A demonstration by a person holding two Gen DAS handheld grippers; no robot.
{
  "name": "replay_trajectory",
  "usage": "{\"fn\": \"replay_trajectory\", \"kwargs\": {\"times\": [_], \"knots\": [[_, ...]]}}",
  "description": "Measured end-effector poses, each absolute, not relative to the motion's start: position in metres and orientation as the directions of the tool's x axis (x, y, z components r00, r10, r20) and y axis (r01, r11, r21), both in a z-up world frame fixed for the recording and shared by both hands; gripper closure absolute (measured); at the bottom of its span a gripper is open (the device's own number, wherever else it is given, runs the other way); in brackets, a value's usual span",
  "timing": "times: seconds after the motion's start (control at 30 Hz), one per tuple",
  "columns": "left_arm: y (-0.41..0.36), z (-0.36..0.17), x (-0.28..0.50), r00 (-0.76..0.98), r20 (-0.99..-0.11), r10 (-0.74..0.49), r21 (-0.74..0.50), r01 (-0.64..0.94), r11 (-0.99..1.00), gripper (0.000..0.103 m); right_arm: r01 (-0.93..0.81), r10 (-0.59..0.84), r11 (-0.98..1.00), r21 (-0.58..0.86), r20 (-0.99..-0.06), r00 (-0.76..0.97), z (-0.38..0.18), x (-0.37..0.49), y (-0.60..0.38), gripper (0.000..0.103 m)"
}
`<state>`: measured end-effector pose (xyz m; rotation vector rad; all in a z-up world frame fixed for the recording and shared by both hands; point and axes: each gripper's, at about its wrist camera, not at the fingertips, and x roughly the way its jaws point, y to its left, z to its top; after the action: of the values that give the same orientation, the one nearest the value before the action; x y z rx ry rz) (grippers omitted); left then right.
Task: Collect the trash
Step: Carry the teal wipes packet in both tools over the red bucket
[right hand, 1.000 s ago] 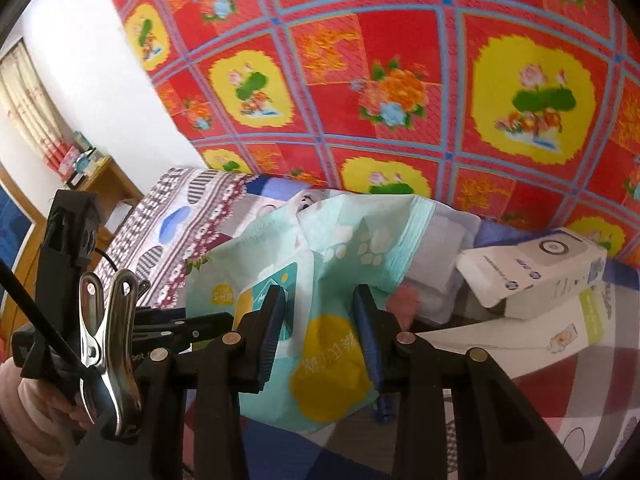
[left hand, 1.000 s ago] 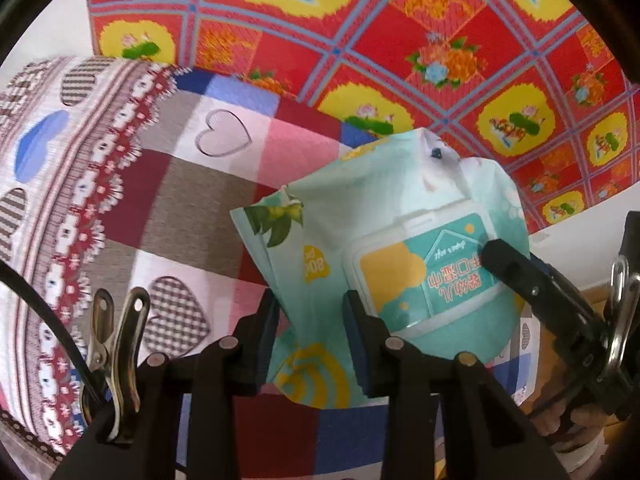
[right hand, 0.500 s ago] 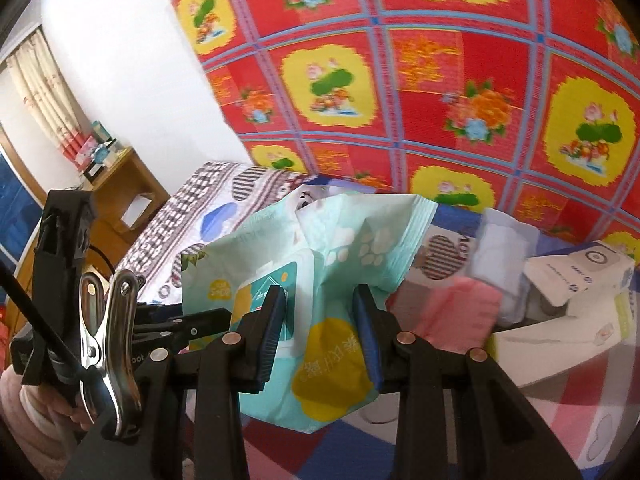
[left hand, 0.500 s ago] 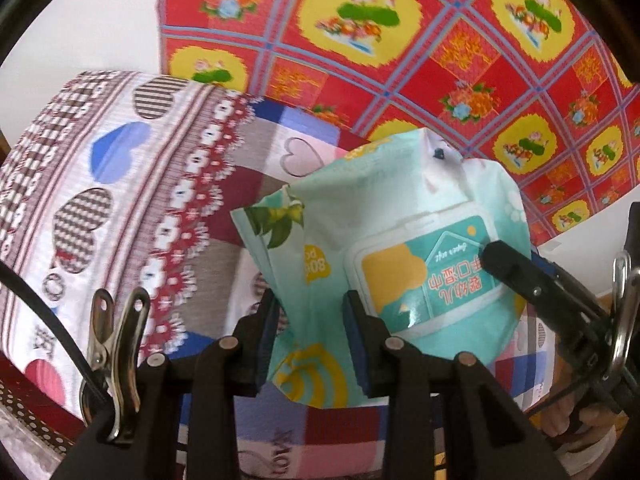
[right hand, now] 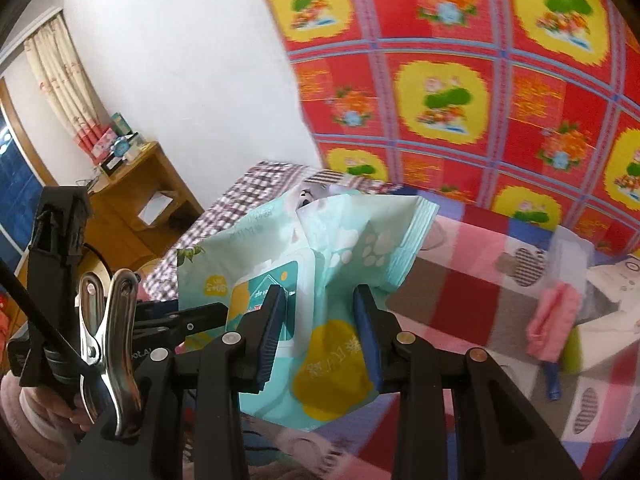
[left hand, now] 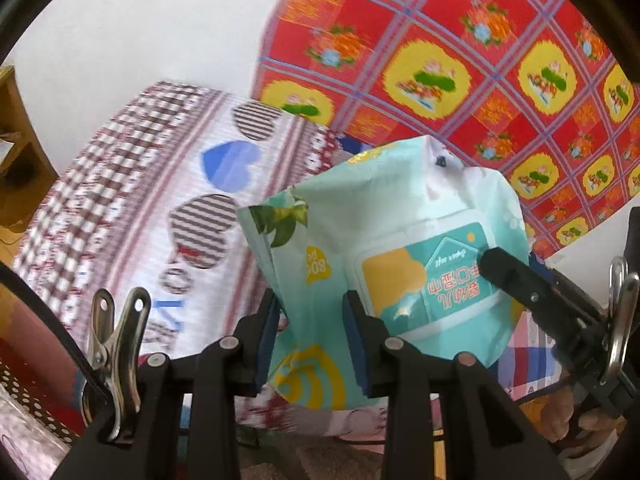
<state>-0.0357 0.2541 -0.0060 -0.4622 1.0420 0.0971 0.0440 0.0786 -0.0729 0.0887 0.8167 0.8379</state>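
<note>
Sitting pinched between both hand-held grippers, left [left hand: 310, 338] and right [right hand: 320, 334]: the wipes pack [left hand: 400, 248].

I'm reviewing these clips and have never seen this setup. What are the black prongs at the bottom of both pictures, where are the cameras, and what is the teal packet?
No robot here: a person carries hand-held tongs, one per hand, each with a fisheye camera looking along its fingers. The left tongs and right tongs both pinch one teal wet-wipes pack, held above a patchwork bedspread. Each view also shows the other tongs beside it. A white box and pink cloth lie on the bed. A red floral cloth hangs behind.
</note>
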Motion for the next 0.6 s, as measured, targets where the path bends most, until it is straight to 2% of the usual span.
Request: {"fn": "replay_trajectory", "kwargs": {"times": [0.6], "knots": [[0.386, 0.002, -0.120, 0.544, -0.839, -0.028, -0.302, -0.422, 0.855, 0.071, -0.748, 0.748, 0.574, 0.334, -0.586, 0.312, -0.046, -0.004, 0.219, 0.066]]}}
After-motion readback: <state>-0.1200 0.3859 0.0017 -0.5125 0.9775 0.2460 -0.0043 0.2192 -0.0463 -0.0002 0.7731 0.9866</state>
